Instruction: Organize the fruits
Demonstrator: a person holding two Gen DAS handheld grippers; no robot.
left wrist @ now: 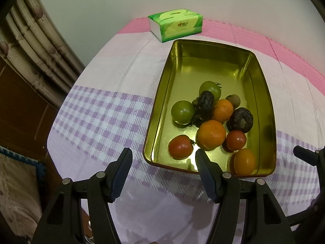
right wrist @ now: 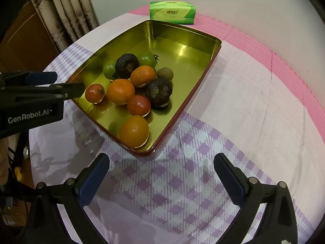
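Note:
A gold metal tin (left wrist: 168,77) (right wrist: 203,48) stands on the table and holds several fruits: oranges (left wrist: 211,133) (right wrist: 120,91), red tomatoes (left wrist: 180,146) (right wrist: 138,105), green tomatoes (left wrist: 182,111) (right wrist: 147,58), dark wrinkled fruits (left wrist: 240,120) (right wrist: 159,89) and a small brown one (left wrist: 233,100) (right wrist: 165,73). My left gripper (left wrist: 163,154) is open and empty at the tin's near-left corner; it also shows in the right wrist view (right wrist: 67,85). My right gripper (right wrist: 161,162) is open and empty over the cloth just before the tin's near corner.
A green tissue pack (left wrist: 176,24) (right wrist: 172,12) lies behind the tin at the table's far edge. The table wears a pink, white and purple checked cloth (left wrist: 105,109) (right wrist: 254,105). Curtains (left wrist: 34,46) (right wrist: 69,14) and a wooden cabinet (left wrist: 20,105) stand to the left.

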